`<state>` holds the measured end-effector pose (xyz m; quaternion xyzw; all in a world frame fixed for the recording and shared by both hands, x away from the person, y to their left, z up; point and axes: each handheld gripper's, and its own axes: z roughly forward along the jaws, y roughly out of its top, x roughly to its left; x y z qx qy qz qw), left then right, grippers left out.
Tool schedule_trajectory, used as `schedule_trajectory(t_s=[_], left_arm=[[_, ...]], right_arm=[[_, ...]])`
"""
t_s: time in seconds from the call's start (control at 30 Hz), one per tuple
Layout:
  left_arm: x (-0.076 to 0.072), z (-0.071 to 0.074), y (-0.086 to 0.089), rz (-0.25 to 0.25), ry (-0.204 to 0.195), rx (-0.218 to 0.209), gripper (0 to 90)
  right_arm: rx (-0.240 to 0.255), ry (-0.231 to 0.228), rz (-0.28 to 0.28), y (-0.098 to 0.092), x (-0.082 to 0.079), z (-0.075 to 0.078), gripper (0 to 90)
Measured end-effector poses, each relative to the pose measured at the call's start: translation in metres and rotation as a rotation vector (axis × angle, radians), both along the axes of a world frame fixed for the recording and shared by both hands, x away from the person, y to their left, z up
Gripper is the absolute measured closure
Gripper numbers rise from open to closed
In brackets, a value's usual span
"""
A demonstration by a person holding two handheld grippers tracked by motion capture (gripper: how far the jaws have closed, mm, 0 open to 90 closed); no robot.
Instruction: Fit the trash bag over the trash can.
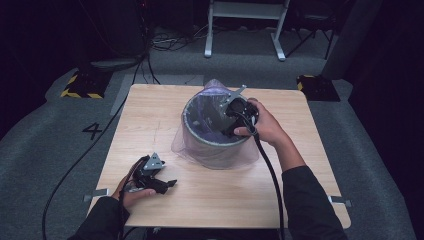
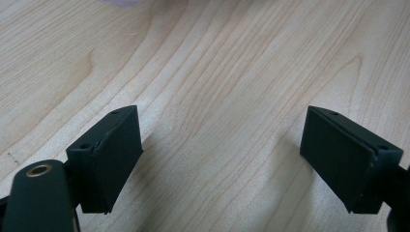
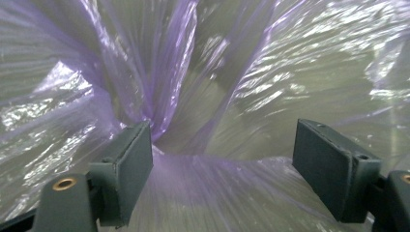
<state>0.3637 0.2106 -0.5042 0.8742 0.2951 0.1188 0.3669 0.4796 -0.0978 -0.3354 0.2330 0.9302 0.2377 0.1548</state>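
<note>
A round grey bin (image 1: 212, 145) stands in the middle of the wooden table (image 1: 150, 120). A thin purple see-through bag (image 1: 214, 86) lines it and drapes over its rim. My right gripper (image 1: 226, 120) reaches into the bin from the right, tilted downward. In the right gripper view its jaws stand wide apart, so the right gripper (image 3: 222, 159) is open, with crinkled bag film (image 3: 270, 87) behind and below; a gathered fold lies beside the left pad (image 3: 133, 164). My left gripper (image 1: 169, 184) rests low at the table's front left, and seen up close the left gripper (image 2: 220, 145) is open over bare wood.
Cables trail from both grippers off the table's front edge. Black-and-yellow floor blocks (image 1: 82, 86) sit beyond the far corners, one on the left and another on the right. A white frame's legs (image 1: 277, 47) stand on the carpet behind the table.
</note>
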Motion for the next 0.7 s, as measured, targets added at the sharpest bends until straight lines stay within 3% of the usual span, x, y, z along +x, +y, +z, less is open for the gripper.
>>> schedule_trajectory(t_s=[0.17,0.33,0.6,0.7], left_arm=[[0.000,0.000,0.000,0.000,0.000,0.000,14.4],[0.000,0.000,0.000,0.000,0.000,0.000,14.4],[0.000,0.000,0.000,0.000,0.001,0.000,14.4],[0.000,0.000,0.000,0.000,0.000,0.000,14.3]], right_arm=[[0.049,-0.066,-0.021,-0.004,-0.003,0.003,23.3],[0.126,-0.084,-0.025,-0.009,-0.006,0.006,22.1],[0.151,-0.115,-0.010,-0.012,-0.011,0.009,20.9],[0.168,-0.152,-0.011,-0.014,-0.013,0.012,20.9]])
